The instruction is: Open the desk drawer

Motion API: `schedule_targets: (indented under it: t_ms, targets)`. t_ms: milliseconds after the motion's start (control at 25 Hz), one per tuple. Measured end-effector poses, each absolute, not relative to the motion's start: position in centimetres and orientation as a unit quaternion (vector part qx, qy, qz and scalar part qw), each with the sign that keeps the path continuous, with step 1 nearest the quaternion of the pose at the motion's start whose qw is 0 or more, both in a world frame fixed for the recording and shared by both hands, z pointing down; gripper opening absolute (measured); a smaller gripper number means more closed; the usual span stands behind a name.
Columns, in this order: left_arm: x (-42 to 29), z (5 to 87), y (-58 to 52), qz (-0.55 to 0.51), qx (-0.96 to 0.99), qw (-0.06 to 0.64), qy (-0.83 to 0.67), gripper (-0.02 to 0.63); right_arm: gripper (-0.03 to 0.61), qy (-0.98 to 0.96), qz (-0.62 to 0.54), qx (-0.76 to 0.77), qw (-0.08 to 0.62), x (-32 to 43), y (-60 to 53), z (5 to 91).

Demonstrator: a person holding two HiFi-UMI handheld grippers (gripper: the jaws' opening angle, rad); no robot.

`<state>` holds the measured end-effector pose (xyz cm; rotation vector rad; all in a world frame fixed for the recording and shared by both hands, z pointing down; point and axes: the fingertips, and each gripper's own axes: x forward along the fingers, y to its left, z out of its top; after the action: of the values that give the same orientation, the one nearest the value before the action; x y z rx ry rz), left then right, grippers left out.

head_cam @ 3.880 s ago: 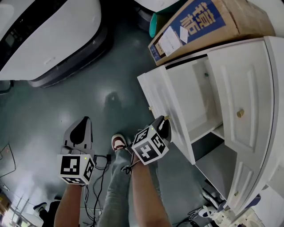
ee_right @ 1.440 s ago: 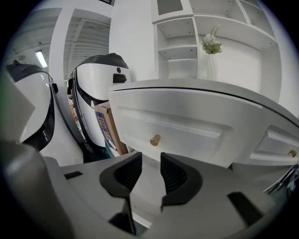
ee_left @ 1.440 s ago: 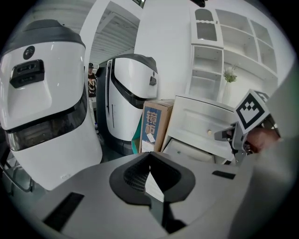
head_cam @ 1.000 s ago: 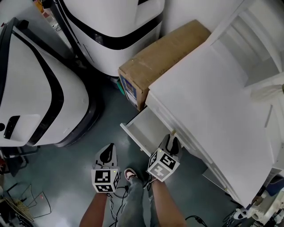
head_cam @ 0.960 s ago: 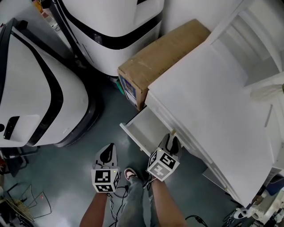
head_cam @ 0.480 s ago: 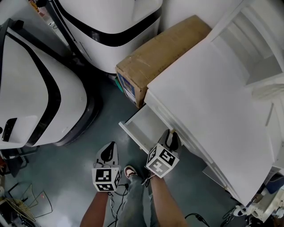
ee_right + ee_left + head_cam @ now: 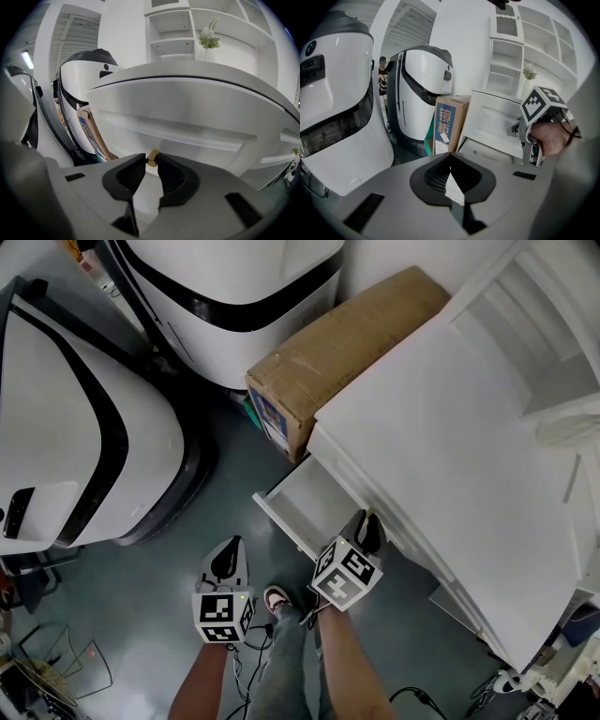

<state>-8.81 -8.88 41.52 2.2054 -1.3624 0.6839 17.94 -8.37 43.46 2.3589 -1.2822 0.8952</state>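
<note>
Two big white machines with black trim fill the upper left of the head view, one (image 7: 75,418) at the left edge and one (image 7: 244,287) at the top. The white desk (image 7: 450,446) takes up the right half. A cardboard box (image 7: 328,343) lies at upper centre against the desk's end. One drawer (image 7: 305,507) stands pulled out at the centre of the frame, its inside bare and white.

Just right of that drawer, the right gripper (image 7: 367,526) reaches the desk's edge. Its jaws have just been closing, and in the right gripper view their tips pinch a small brass knob (image 7: 152,158) on a white panelled front at mid-frame.

The left gripper (image 7: 228,549) hangs at lower centre-left over the grey floor (image 7: 169,596), apart from the desk. Its jaws are together with nothing between them.
</note>
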Motion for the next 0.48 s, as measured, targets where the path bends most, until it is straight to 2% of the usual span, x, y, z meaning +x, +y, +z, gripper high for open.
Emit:
schedule_targets:
  t_ms: [480]
  targets:
    - [-10.1,41.7,-8.5,0.242,0.797,0.232,-0.502,0.018,0.083,-0.439,0.316,0.828,0.148,17.9,-8.3,43.0]
